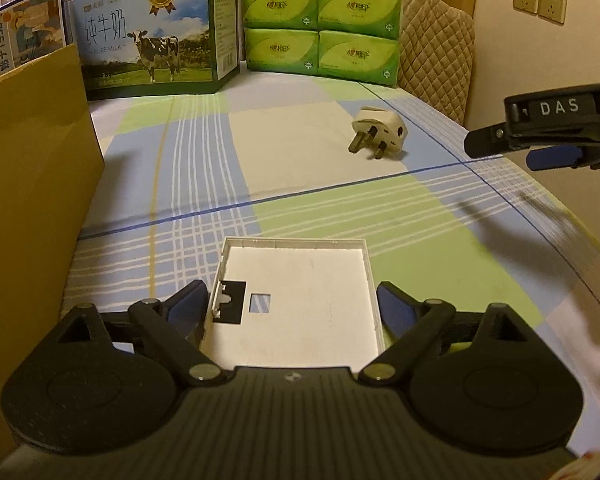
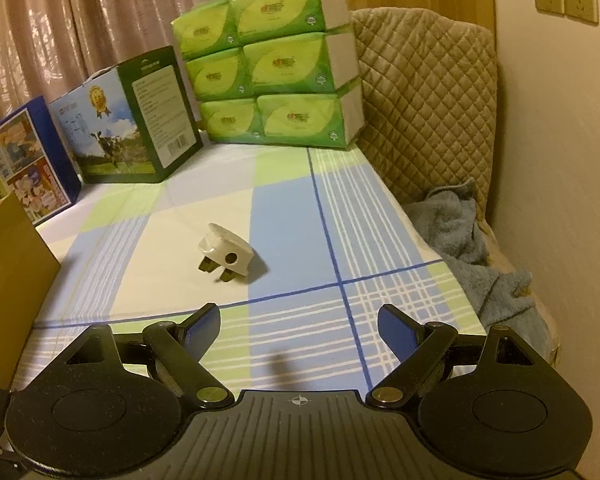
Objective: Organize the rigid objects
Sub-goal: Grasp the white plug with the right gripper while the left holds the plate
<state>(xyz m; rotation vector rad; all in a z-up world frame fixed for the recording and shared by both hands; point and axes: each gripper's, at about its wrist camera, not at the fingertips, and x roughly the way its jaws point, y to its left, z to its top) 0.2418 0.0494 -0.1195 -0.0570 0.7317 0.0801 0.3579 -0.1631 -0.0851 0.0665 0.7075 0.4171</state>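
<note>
— So where was the white plastic cover plate [image 1: 300,300]?
— Low in the left wrist frame, between the blue pads of the left hand-held gripper [image 1: 294,304], which closed on its two side edges.
— And the white plug adapter [image 2: 226,256]?
— Lying alone on the checked bedsheet [image 2: 284,208], centre of the right wrist frame, prongs toward the camera, well apart from the plate.
— The right hand-held gripper [image 2: 300,324]?
— Jaws spread wide with nothing between them, hovering short of the adapter. A cardboard box [image 1: 32,184] stood at left.
</note>
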